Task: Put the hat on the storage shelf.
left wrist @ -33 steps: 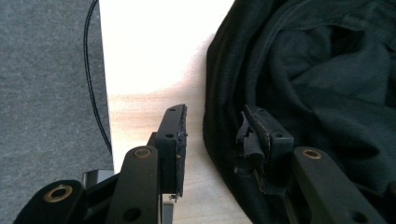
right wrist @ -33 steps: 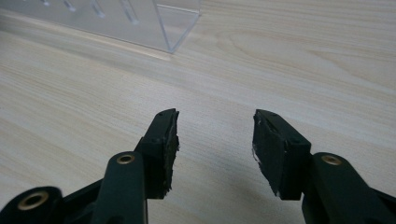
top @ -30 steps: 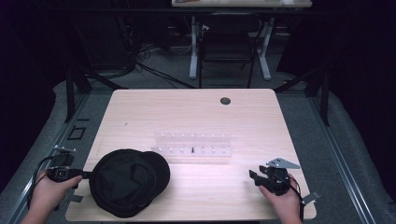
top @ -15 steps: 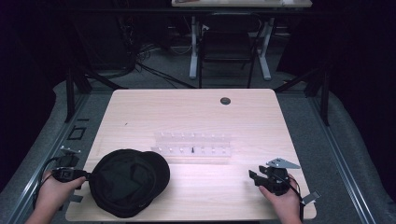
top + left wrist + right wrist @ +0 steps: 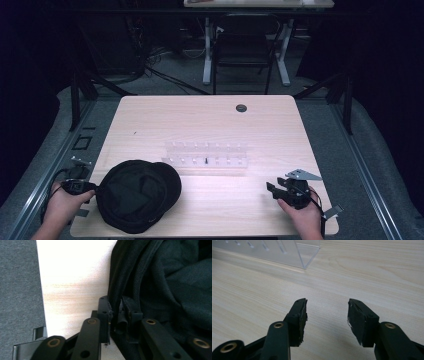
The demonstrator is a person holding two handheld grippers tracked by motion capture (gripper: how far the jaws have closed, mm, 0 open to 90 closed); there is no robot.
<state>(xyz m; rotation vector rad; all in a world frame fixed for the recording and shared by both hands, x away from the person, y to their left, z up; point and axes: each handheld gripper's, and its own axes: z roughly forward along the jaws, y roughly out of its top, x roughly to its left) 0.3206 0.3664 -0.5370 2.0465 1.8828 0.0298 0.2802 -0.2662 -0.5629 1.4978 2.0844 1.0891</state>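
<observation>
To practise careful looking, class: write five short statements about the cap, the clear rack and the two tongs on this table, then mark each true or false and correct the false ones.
1. The left tongs have closed on the edge of the black cap. True: the cap's rim sits pinched between the jaws, which have just been closing.
2. The right tongs hold the clear rack. False: their jaws stand open over bare table, with the rack beyond them.
3. The cap lies near the table's left front corner. True.
4. The clear rack stands on top of the cap. False: it stands on the table, beside and behind the cap.
5. A dark round spot sits near the table's far edge. True.
</observation>
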